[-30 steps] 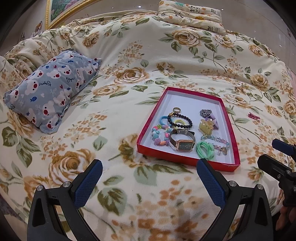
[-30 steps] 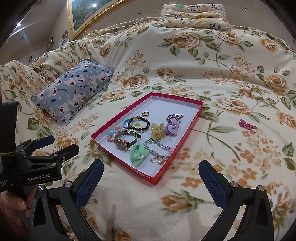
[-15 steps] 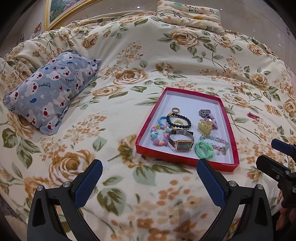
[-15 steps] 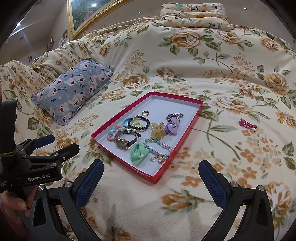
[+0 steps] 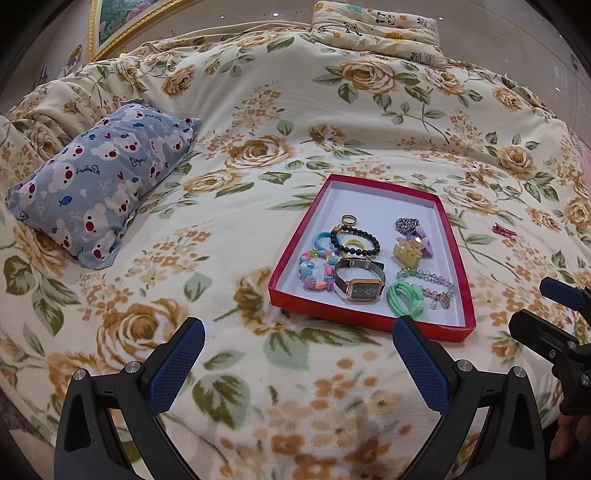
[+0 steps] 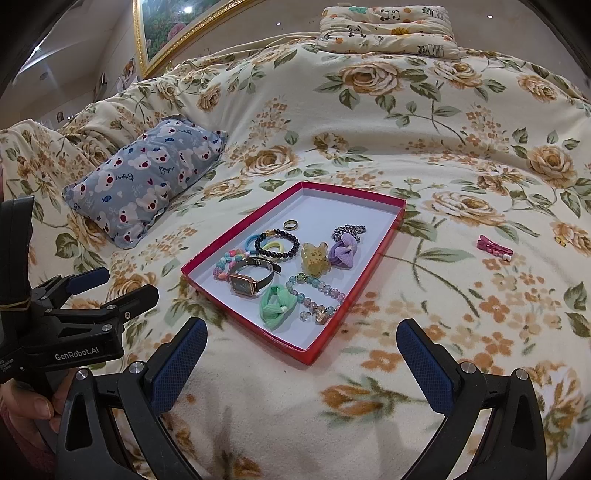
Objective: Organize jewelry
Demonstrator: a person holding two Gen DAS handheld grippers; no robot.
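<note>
A cream floral bedspread (image 5: 258, 110) with tan roses and green leaves covers the whole bed. On its left side lies a small grey-blue pillow (image 5: 99, 184) printed with bears, hearts and fish (some cursive lettering too). At the far end rests a folded cream quilt (image 6: 388, 29) with pandas. A gold-framed painting (image 6: 173, 26) hangs far left.

Before me a bed under a cream rose-printed fleece blanket (image 6: 424, 155) is bearing a shallow red cardboard tray (image 6: 236, 243), a grey bear-print pillow (image 6: 147, 177), a small pink hair clip (image 6: 494, 248) and a folded panda-print quilt (image 6: 388, 33).
</note>
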